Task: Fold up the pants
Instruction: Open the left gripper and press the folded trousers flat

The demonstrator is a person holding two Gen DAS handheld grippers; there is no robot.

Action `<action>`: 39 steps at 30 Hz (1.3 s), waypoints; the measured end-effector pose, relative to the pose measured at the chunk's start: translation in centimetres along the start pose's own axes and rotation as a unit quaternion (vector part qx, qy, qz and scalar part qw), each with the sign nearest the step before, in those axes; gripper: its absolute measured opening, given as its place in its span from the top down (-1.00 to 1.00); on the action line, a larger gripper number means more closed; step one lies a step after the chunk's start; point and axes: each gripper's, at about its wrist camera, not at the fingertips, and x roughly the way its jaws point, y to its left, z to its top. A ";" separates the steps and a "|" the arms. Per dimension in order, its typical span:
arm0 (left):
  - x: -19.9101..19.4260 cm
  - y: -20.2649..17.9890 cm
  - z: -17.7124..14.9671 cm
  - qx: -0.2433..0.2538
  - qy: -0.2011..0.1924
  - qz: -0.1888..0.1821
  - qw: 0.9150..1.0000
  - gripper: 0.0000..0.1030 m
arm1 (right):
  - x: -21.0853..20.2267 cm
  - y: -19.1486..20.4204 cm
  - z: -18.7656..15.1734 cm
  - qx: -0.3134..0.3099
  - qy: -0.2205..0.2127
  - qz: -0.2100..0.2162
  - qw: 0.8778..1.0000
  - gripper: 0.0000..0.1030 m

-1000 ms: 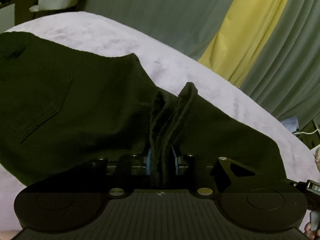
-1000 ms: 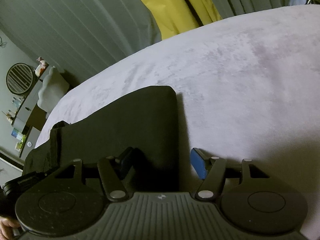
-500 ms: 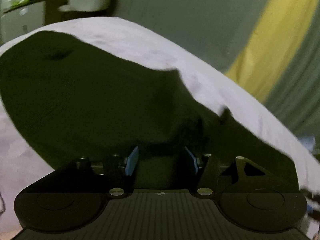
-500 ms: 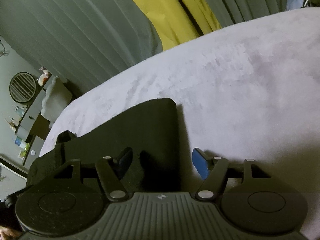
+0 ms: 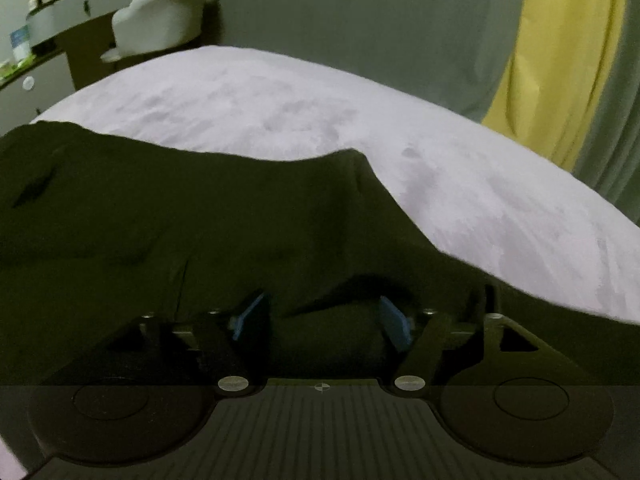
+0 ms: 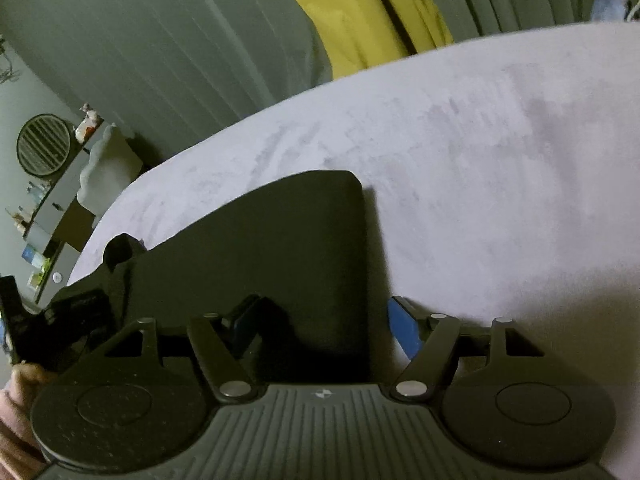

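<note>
1. Both claws stand open over a pair of dark pants (image 5: 224, 232) spread on a pale lilac bed (image 5: 280, 112); the left gripper (image 5: 320, 318) has its blue pads (image 5: 246, 316) spread wide, with dark cloth lying slack between them and pinched by neither.

2. Over at the other end, the right gripper (image 6: 326, 326) is likewise released, one pad over the cloth and the other over bare bedcover, straddling the garment's straight edge without clamping it.

3. From the right wrist view the pants (image 6: 280, 248) show a squared, rounded-off corner and a clean straight side, lying flat. This looks like at least one fold already laid down.

4. From the left wrist view the fabric is less tidy: a raised ridge runs up toward a peak, and shallow creases sit across the broad part nearer the left.

5. By my reading the task is partway along: the garment is doubled and resting, neither claw carries it, and smoothing plus probably a further fold to make a compact bundle is left.

6. Green and yellow curtains (image 6: 360, 16) hang behind the bed.
</note>
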 end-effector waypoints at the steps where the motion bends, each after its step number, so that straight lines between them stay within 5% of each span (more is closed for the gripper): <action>1: 0.2 -0.1 0.0 0.003 -0.001 0.001 1.000 -0.48 | 0.1 -0.1 0.1 0.003 -0.001 0.002 1.000 -0.41; 5: 0.3 0.8 -0.8 0.013 -0.024 0.002 1.000 -0.73 | 0.7 0.4 0.0 -0.020 -0.005 0.000 1.000 -0.54; 15: -4.5 1.8 -2.1 -0.040 -0.030 -0.035 0.998 -0.50 | 0.2 1.2 -0.2 -0.043 -0.008 -0.008 0.999 -0.61; 23: -8.6 0.3 -3.1 -0.009 -0.051 -0.049 0.997 -0.51 | -0.2 1.0 0.2 -0.033 -0.017 -0.002 0.999 -0.61; 39: -6.6 -3.1 -5.3 0.015 0.007 -0.047 0.999 -0.53 | 0.2 1.1 0.0 -0.059 -0.014 -0.054 0.997 -0.65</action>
